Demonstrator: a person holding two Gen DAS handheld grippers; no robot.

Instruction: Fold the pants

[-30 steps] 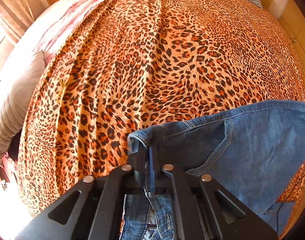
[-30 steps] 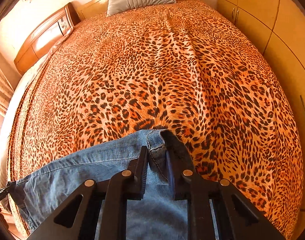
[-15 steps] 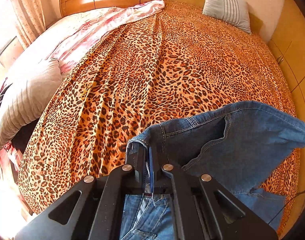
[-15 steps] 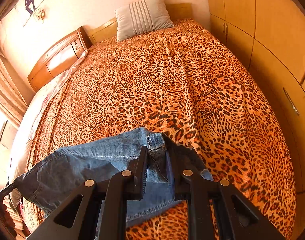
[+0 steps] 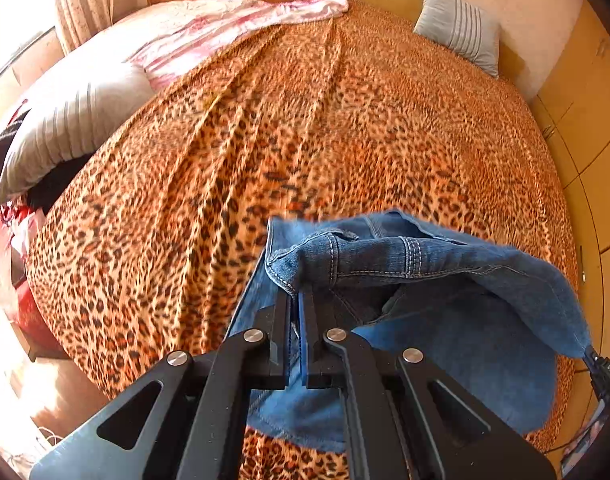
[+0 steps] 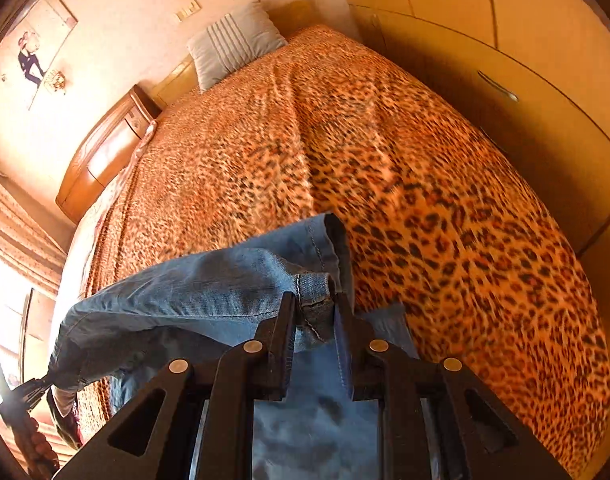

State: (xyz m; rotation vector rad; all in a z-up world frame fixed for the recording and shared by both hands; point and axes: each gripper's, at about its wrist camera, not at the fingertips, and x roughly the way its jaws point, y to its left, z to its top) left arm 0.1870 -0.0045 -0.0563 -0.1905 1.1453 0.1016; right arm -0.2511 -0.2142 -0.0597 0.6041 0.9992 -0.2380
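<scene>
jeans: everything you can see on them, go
The jeans are mid-blue denim with pale topstitching, a belt loop and doubled seams at the waistband. They are lifted and stretched between both claws, sagging in the middle above the leopard-print bedspread. The left claw is shut on the waistband corner. The right claw has a hemmed edge between its opening jaws. Lower denim drapes onto the bedspread.

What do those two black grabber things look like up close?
Both look alike. The left gripper and the right gripper are matte black, each with two flat, straight fingers on angular arms. The arms have triangle-shaped cut-outs and round silver bolt heads at the joints. No markings or sleeves show on them.
</scene>
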